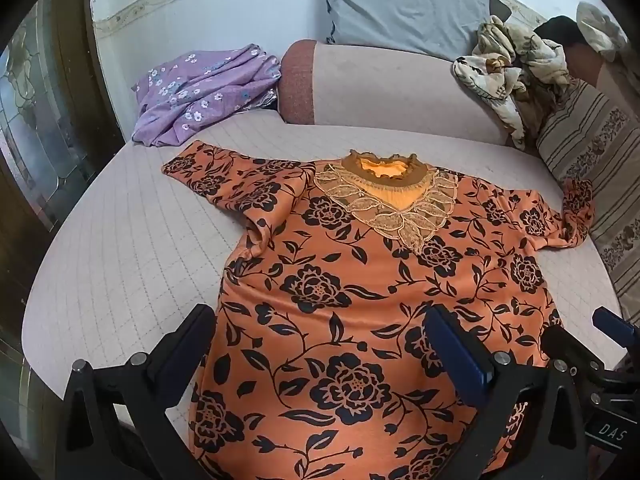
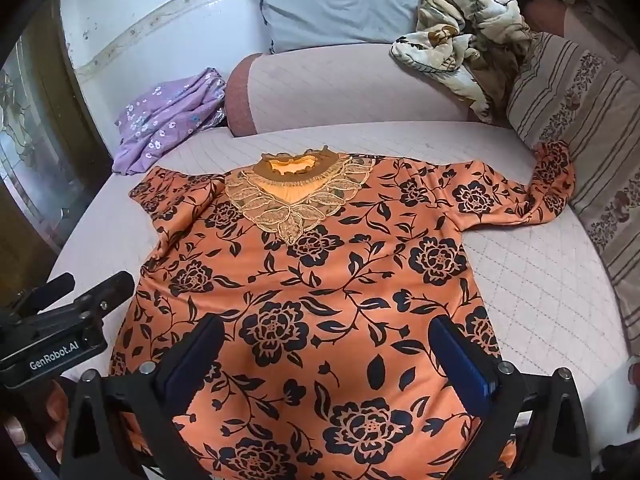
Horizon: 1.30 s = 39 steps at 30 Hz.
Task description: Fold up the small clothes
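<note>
An orange blouse (image 1: 360, 280) printed with black roses lies spread face-up on the quilted pink bed (image 1: 120, 248), its lace-trimmed collar (image 1: 384, 176) pointing away from me and its hem nearest my hands. My left tool (image 1: 320, 348) hovers over the lower left part of the blouse, spread wide, nothing between its blue-padded fingers (image 1: 456, 356); the left finger sits over the blouse's side edge, the right one over the print. My right tool (image 2: 326, 356) hangs over the lower right part, likewise spread wide and holding nothing. Whether either tool touches the fabric, I cannot tell.

From the right tool, the left tool's black body shows at the far left, just beside the blouse's edge. From the left tool, a tip of the right one shows at the far right.

The blouse's left sleeve (image 1: 224, 176) lies angled out on the mattress; the right sleeve (image 2: 548, 184) runs out ahead and to the right, its cuff bunched against a striped cushion (image 2: 580, 120). Beyond the collar sits a pink bolster (image 1: 380, 92), with a grey pillow (image 1: 404, 4) leaning on the wall behind it. A crumpled purple floral garment (image 1: 200, 92) lies ahead to the left, a cream floral cloth (image 1: 508, 76) is heaped ahead to the right.
</note>
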Each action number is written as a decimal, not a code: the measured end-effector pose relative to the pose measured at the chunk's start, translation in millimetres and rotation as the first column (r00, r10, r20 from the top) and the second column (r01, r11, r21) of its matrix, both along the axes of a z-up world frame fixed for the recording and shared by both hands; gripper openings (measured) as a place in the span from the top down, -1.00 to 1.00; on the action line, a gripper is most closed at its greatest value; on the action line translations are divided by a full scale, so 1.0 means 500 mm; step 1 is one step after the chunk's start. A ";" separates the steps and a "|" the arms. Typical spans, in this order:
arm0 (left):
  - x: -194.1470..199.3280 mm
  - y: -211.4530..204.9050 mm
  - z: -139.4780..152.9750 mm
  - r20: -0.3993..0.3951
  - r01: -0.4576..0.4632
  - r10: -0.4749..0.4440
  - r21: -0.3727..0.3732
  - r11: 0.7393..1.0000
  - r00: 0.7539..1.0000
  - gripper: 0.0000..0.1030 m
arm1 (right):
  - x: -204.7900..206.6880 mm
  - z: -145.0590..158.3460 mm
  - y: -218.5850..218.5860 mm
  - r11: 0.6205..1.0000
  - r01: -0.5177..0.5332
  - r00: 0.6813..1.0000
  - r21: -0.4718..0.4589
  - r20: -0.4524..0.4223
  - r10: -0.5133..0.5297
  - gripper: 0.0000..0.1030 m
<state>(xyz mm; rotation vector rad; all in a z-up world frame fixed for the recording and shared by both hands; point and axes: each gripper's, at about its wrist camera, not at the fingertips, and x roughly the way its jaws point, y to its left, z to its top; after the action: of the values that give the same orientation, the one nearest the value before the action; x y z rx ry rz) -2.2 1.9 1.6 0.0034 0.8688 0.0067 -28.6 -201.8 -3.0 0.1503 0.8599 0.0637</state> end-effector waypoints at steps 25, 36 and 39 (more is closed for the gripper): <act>0.005 -0.005 -0.005 0.003 0.010 -0.010 0.011 1.000 1.000 -1.00 | 0.013 0.006 0.007 1.000 -0.004 1.000 -0.015 0.017 0.004 -1.00; 0.009 -0.005 -0.005 0.001 0.008 -0.008 0.014 1.000 1.000 -1.00 | 0.017 0.008 0.015 1.000 -0.009 1.000 -0.024 0.024 0.010 -1.00; 0.010 -0.006 -0.006 -0.002 0.009 -0.009 0.015 1.000 1.000 -1.00 | 0.017 0.007 0.016 1.000 -0.010 1.000 -0.023 0.025 0.011 -1.00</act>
<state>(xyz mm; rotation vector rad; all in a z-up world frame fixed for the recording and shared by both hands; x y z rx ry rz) 3.0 -1.1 -1.3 0.0212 0.8703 0.0044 -19.9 -193.6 0.6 0.1229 0.8358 0.0652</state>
